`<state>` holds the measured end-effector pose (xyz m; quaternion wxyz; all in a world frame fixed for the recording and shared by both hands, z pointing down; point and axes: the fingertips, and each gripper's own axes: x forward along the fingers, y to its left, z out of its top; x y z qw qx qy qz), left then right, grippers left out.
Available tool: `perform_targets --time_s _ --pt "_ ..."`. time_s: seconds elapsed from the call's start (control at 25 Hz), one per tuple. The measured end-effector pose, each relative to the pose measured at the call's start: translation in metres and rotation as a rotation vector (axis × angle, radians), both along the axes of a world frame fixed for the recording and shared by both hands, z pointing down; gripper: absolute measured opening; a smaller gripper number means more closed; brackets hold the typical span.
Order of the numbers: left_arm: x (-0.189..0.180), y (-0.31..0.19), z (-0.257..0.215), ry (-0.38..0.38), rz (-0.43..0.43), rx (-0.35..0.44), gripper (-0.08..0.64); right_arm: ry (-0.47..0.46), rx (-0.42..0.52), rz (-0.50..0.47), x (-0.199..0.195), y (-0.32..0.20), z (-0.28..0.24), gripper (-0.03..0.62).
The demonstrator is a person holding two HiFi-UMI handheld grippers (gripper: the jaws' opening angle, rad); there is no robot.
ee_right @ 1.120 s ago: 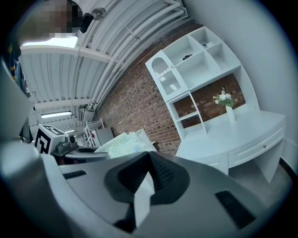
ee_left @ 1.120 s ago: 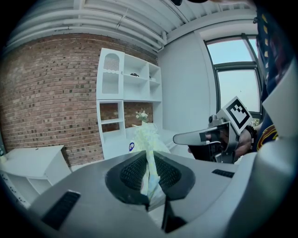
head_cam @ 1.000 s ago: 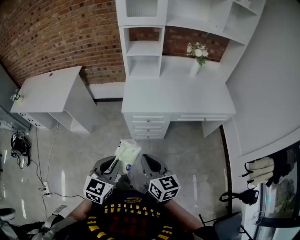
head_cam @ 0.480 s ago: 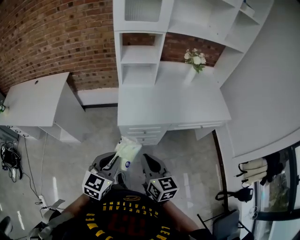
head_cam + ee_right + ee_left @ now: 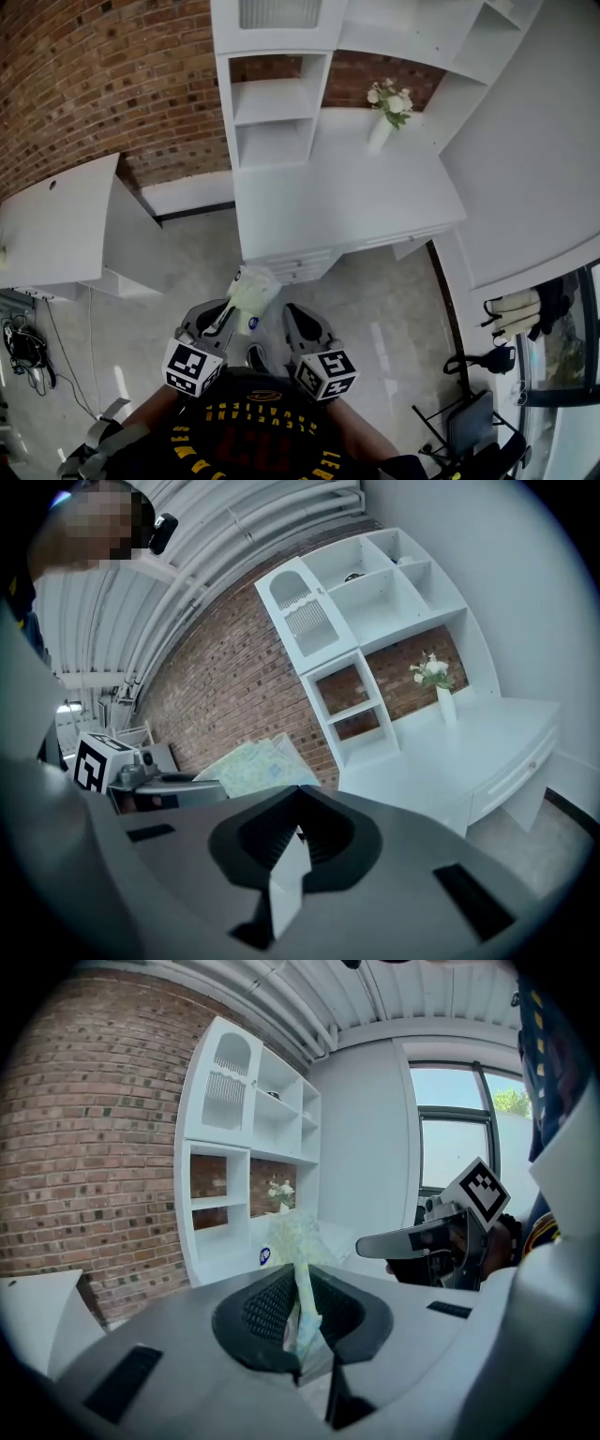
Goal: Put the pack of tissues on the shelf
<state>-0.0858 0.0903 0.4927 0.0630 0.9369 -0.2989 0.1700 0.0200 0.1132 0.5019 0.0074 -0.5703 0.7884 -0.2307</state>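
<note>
One edge of the tissue pack [image 5: 251,292] is pinched by the left gripper [image 5: 228,317], above the floor [image 5: 187,267], well short of the shelf [image 5: 274,142]. Jaws of the right gripper [image 5: 300,326] are pressed together, empty. Pack could be knocked loose by the shelf lip.

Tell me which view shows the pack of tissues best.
The head view: the whole pack of tissues shows, sticking out ahead of the left gripper. The left gripper view shows it edge-on, pinched between the jaws; the right gripper view shows only its upper part.
</note>
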Motion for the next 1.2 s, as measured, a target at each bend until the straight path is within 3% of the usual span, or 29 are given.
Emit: perform_targets --time_s 0.52,0.76,1.2 --pt "-0.033 -0.035 0.011 0.077 -0.037 -0.036 0.032 0.061 -0.069 -0.006 -0.026 -0.024 0.01 0.007" --pt "-0.048 -0.051 0.023 0.058 -0.075 -0.06 0.032 0.062 -0.074 -0.053 -0.039 -0.046 0.014 0.008" --pt "-0.032 -0.115 0.012 0.021 -0.116 0.004 0.032 0.013 -0.048 -0.102 -0.026 -0.119 0.018 0.007"
